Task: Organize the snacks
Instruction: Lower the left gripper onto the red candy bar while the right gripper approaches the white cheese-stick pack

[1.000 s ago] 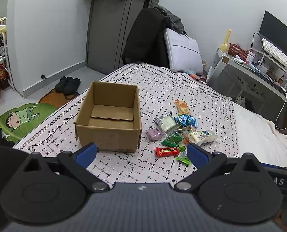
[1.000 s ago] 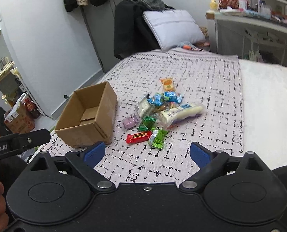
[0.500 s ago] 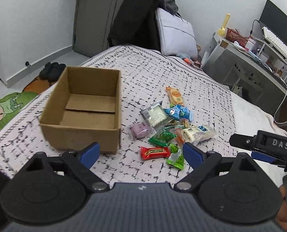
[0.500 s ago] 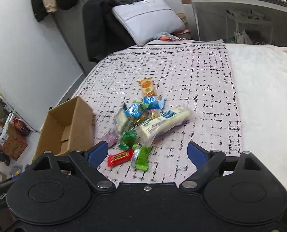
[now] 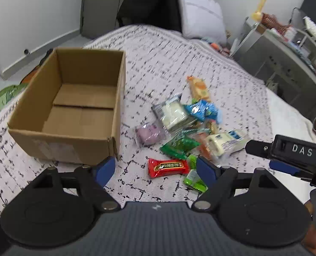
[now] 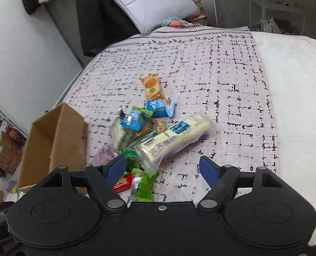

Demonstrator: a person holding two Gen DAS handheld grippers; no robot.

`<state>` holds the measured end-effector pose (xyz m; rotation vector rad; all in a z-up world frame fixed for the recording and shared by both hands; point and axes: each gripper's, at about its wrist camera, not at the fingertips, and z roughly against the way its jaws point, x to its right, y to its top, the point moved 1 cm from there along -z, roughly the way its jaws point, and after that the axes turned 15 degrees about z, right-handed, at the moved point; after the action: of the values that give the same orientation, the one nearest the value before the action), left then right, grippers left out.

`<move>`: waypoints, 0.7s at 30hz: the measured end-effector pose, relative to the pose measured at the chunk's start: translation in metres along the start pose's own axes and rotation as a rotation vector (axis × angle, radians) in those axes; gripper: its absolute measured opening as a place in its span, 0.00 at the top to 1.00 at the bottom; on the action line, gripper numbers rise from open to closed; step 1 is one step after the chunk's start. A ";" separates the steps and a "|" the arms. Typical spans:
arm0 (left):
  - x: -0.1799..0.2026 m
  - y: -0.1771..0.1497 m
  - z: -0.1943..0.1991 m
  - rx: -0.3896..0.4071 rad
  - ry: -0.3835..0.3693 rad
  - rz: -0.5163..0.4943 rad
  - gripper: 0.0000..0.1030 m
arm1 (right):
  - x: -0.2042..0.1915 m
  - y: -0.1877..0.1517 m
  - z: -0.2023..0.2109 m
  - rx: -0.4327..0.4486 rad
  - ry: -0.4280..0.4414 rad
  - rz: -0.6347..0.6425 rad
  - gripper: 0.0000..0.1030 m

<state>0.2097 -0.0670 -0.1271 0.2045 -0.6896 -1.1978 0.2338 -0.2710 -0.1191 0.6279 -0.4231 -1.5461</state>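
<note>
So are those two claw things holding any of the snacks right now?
No. The left gripper and right gripper are both open and empty; the snacks lie loose on the bed beside the box.

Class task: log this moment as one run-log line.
left gripper: open, empty | right gripper: open, empty | brown cardboard box: empty | wrapped snacks: on bedspread
</note>
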 end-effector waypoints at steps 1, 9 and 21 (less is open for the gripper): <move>0.000 0.000 -0.005 -0.011 0.010 0.005 0.24 | 0.001 0.001 -0.006 -0.009 -0.007 -0.006 0.28; 0.004 0.003 -0.039 -0.050 0.088 0.048 0.31 | 0.015 0.010 -0.042 -0.053 -0.035 -0.063 0.28; 0.024 0.008 -0.084 -0.091 0.187 0.059 0.27 | 0.032 0.025 -0.087 -0.114 -0.046 -0.120 0.27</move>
<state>0.2697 -0.1030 -0.1798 0.2160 -0.4736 -1.1350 0.3077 -0.2955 -0.1755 0.5387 -0.3339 -1.6892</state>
